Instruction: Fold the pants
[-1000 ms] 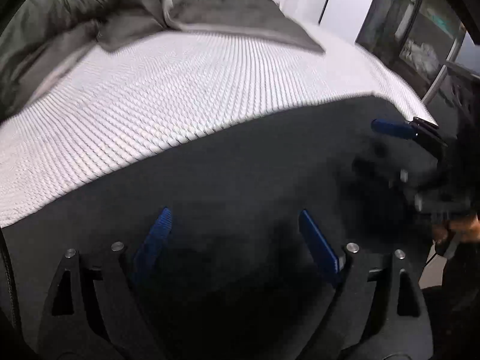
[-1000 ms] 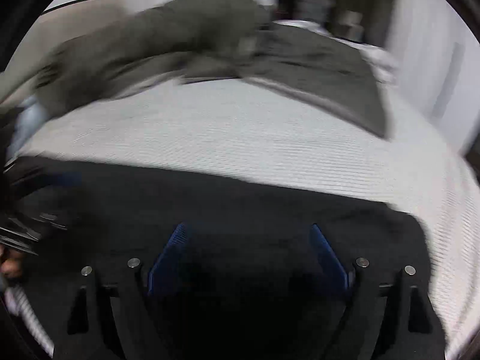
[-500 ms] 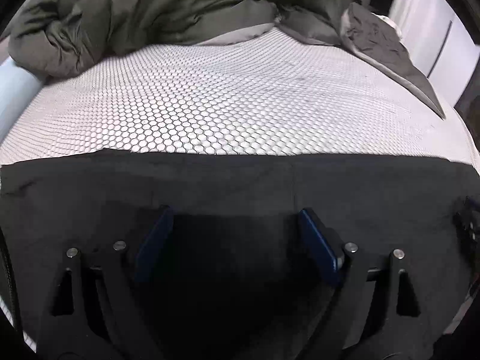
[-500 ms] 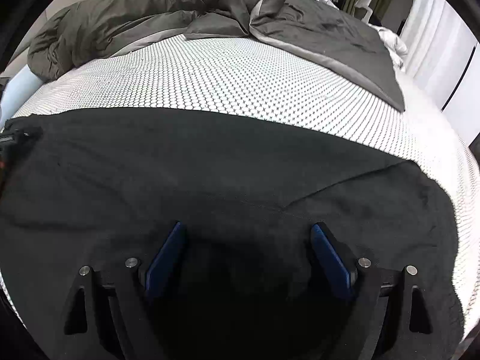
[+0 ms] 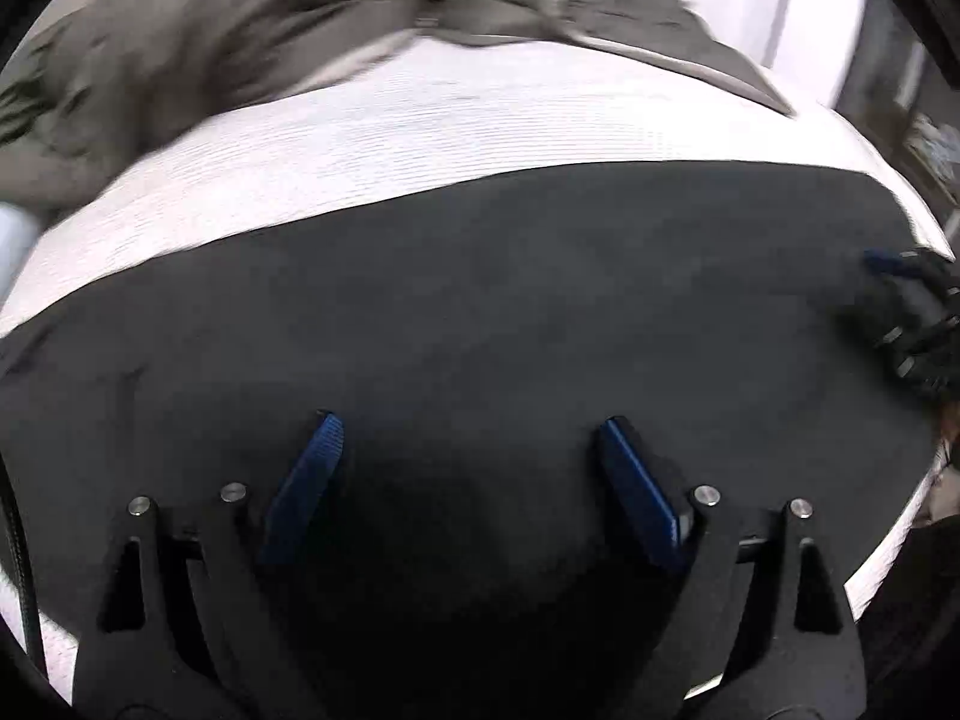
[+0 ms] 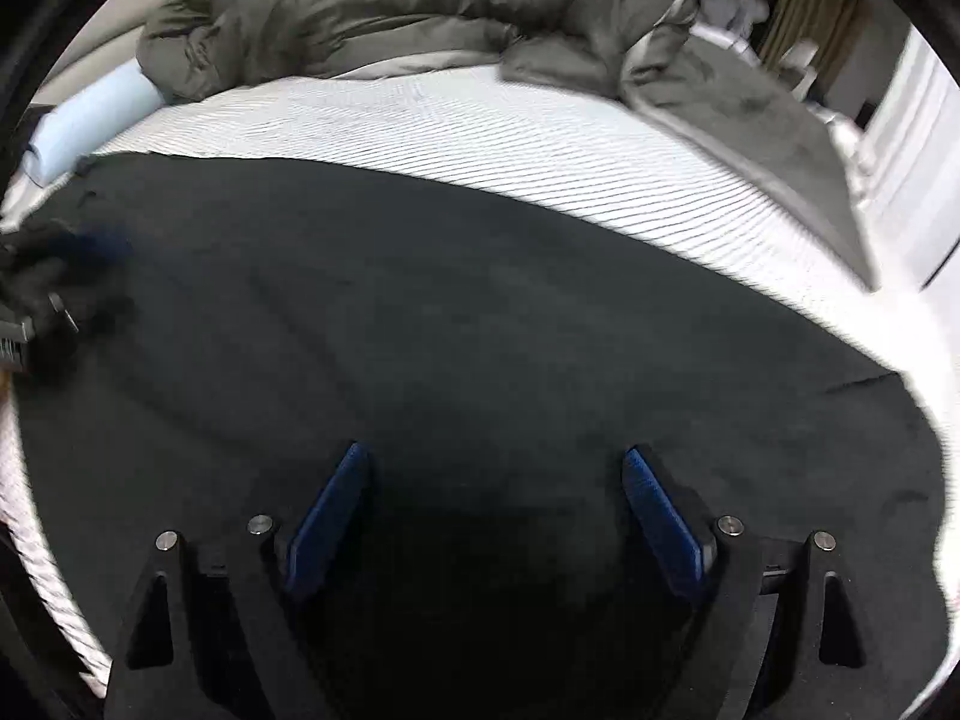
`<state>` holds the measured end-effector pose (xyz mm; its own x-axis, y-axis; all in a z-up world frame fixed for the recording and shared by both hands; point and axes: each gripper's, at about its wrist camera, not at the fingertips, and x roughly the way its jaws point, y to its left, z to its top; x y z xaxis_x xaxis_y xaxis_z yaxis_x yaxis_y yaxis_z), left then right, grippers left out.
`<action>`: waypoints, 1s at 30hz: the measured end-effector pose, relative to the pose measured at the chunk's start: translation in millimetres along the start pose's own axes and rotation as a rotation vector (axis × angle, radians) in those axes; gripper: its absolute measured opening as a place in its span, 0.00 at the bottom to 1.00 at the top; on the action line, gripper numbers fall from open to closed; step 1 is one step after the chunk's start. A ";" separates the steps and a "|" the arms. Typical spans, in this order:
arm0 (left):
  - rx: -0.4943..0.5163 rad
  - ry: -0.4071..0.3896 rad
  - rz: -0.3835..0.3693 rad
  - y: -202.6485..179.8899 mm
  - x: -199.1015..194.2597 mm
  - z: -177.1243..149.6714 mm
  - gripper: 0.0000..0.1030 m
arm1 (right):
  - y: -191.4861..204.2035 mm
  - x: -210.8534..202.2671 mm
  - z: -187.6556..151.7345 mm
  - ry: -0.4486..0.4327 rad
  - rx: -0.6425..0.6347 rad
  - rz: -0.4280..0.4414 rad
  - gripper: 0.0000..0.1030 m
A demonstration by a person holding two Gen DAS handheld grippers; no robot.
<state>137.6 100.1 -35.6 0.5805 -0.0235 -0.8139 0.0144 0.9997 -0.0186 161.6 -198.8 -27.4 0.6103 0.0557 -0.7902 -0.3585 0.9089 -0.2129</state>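
**Black pants flat on a white bed**

The pants (image 5: 480,312) lie spread under and ahead of both grippers. The left gripper (image 5: 468,468) gapes wide, holding nothing; the right gripper (image 6: 492,504) is opening, empty too. Beyond the fingers: textured bedcover (image 6: 480,132), rumpled olive duvet (image 6: 390,6), white curtains (image 6: 912,138).

Bedroom in a home. Bed covered by a white textured bedspread (image 6: 510,138), with a rumpled olive-grey duvet (image 6: 372,6) bunched along the far side and a pale blue bolster pillow (image 6: 90,120) at the left edge. Black pants (image 6: 480,330) spread flat on the bedspread. White curtains (image 5: 750,6) and a dark cabinet (image 5: 924,120) beside the bed; yellow-green drapes (image 6: 804,12) in the background.
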 end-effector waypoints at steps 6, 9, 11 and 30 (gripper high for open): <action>-0.110 -0.066 0.048 14.4 -37.7 -21.0 0.84 | -45.1 -18.8 -23.3 0.002 0.141 -0.103 0.88; -0.030 -0.120 -0.102 -38.9 -49.9 -18.2 0.85 | -21.7 -40.5 -26.9 -0.046 0.109 -0.036 0.88; 0.107 -0.112 -0.183 -90.9 -44.6 -21.6 0.86 | 6.2 -46.1 -27.1 -0.067 0.028 0.051 0.88; 0.139 -0.071 -0.183 -90.1 -5.9 -20.4 0.94 | -109.2 -97.2 -103.4 -0.038 0.230 -0.288 0.90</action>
<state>116.2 10.1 -40.9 0.6140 -0.2088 -0.7612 0.2339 0.9692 -0.0773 68.4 -346.1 13.2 0.6908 -0.2043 -0.6936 -0.0029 0.9585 -0.2852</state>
